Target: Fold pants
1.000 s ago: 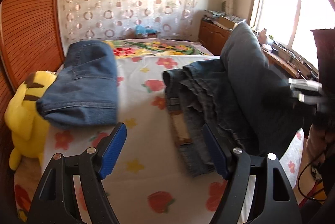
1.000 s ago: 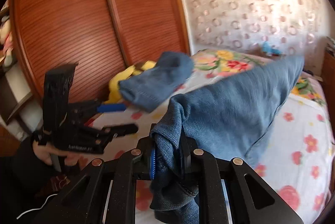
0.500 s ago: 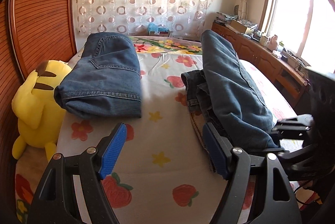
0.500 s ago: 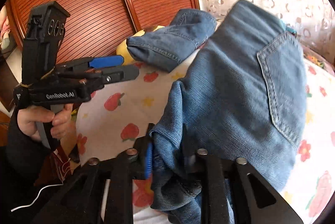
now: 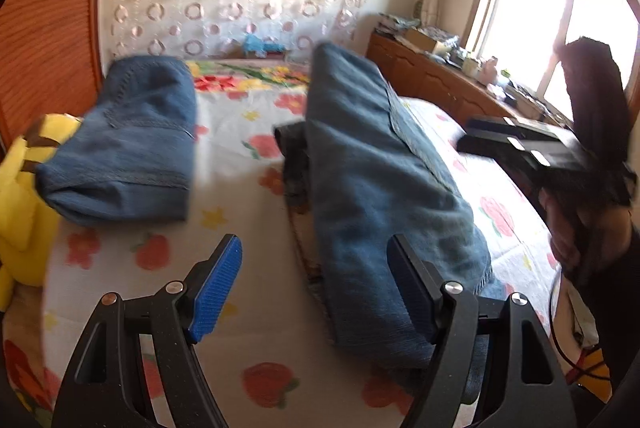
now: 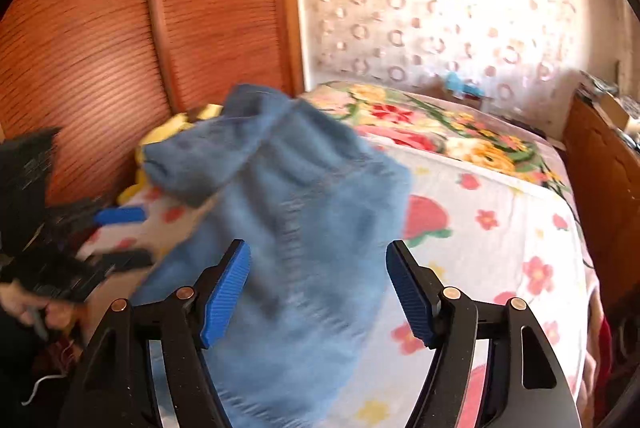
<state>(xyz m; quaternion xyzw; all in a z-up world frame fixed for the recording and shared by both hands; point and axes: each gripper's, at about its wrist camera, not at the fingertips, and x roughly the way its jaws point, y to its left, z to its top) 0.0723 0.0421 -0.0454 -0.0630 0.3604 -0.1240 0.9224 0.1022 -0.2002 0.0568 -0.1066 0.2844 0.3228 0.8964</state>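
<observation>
On the flower-print bed (image 5: pixel 248 196) the jeans (image 5: pixel 380 196) lie folded lengthwise right of a folded pair (image 5: pixel 128 156), the right gripper (image 6: pixel 318 286) opening with denim between its unpressing pads, the left gripper (image 5: pixel 316 284) spread wide, empty.

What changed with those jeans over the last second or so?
The right tool was clamped on the jeans and laid them over onto the bed; its jaws are now opening and the denim lies loose between them. The left tool stayed open and empty. The folded jeans and the yellow plush toy stayed put.
</observation>
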